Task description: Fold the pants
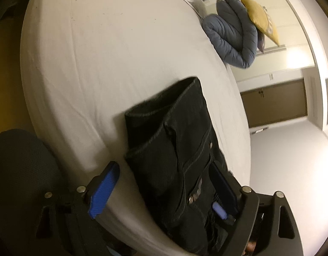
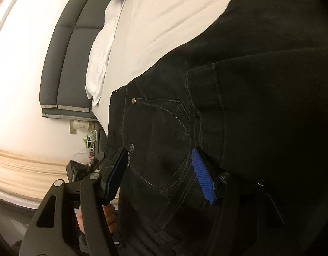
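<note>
Black jeans [image 1: 174,132] lie folded on the white bed [image 1: 99,53], near its edge. My left gripper [image 1: 164,189] stands wide open across the folded stack. Its blue left pad [image 1: 104,189] is off the cloth over the sheet, and its right finger [image 1: 223,189] is at the jeans' far side. In the right wrist view the jeans [image 2: 249,85] fill the frame, pocket and rivet showing. My right gripper [image 2: 159,176] is open over the pocket area, and the blue pad [image 2: 203,177] has its face bare. The cloth lies flat between the fingers, not pinched.
A rolled blue-grey duvet [image 1: 230,32] and a yellow pillow [image 1: 257,15] sit at the bed's far corner. A dark padded headboard [image 2: 67,53] and white bedding [image 2: 102,49] lie further off. A dark mesh seat [image 1: 21,170] is beside the bed. A hand [image 2: 109,215] holds the right gripper.
</note>
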A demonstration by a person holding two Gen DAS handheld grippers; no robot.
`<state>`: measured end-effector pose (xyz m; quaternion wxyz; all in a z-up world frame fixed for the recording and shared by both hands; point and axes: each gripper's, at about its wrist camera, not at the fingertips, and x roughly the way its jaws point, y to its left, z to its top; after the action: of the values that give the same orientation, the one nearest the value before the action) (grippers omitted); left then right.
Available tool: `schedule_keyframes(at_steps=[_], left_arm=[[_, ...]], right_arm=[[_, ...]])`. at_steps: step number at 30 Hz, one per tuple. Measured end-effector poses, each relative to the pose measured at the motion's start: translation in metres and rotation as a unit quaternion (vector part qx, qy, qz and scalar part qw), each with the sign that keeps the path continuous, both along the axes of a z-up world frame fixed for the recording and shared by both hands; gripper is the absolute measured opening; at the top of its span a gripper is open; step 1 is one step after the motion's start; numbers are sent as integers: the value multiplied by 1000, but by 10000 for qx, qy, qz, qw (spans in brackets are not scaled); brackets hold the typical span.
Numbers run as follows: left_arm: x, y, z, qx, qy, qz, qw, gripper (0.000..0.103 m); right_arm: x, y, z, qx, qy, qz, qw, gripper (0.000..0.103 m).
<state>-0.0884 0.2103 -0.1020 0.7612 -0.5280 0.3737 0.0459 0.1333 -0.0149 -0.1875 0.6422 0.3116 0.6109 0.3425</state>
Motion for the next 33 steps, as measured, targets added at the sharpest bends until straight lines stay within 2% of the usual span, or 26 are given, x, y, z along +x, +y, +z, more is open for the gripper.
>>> schedule_keyframes(at_steps=[2,5,6,7,11,13,16,22,26,30,33], left_arm=[[5,2,0,-64,-58,58,9999,93],[6,7,1,-106,-73,60,9999,91],[10,7,1,-82,-62,32,9999,83],[14,9,2,-85,-39,16,10000,68],[26,16,-2,-261,90,-18,9996,43],[27,19,-4,-338,145,4,9993,28],[27,17,4,-168,149,-45,9997,16],[29,-3,38,544,-161,-217,9982,14],[37,-30,77,1127,-528,-612,9903,13],[45,-79,124,1720,-1092,-1175,9719,13],[49,-119,146,2048,-1369,-1606,9558,13]], right_arm=[[0,0,-1,25,11,-38,10000,60],[0,-5,-2,28,20,-55,10000,60],[0,-6,-2,27,24,-56,10000,60],[0,-12,-1,28,31,-59,10000,61],[0,-12,1,7,26,-64,10000,62],[0,-15,2,9,15,-60,10000,62],[0,-16,1,40,45,-87,9999,62],[-1,-15,4,-55,-5,-94,9999,61],[-1,-11,4,-107,-17,-101,9999,61],[-2,-7,4,-141,-81,-158,9997,61],[-1,-8,7,-17,-51,-209,9998,62]])
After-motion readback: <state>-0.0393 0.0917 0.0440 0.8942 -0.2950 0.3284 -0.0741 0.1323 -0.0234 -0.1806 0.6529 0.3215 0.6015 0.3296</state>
